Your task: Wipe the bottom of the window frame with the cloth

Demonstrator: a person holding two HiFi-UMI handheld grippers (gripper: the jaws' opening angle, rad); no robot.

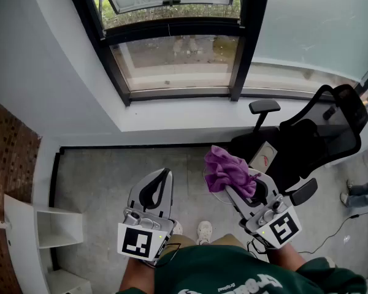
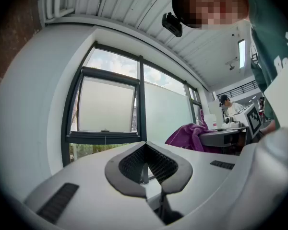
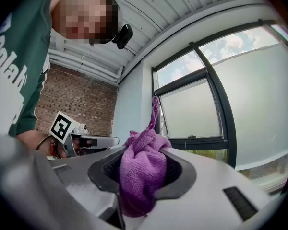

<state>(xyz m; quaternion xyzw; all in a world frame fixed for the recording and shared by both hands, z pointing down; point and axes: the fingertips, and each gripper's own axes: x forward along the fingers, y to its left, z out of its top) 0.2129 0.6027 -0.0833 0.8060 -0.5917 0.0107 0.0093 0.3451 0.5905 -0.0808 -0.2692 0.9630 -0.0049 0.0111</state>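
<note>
Your right tool (image 1: pixel 230 187) pinches the fuzzy purple cloth (image 1: pixel 227 166), which hides its tips. Your left tool (image 1: pixel 166 173) is closed and empty.

A grey concrete floor (image 1: pixel 104 176) is seen from above, edged by a black skirting strip (image 1: pixel 129 147) on the far side. 1 black office chair (image 1: pixel 306 136) is stood on it at the right, near the wall. 1 white open shelf unit (image 1: pixel 46 228) is placed at the left. 2 white shoes (image 1: pixel 203 230) of the person are planted near the bottom centre. 1 thin black cable (image 1: pixel 334 233) is trailed across the right. A bare white ledge (image 1: pixel 184 115) is set above the floor, under the window frame (image 1: pixel 172 94).
</note>
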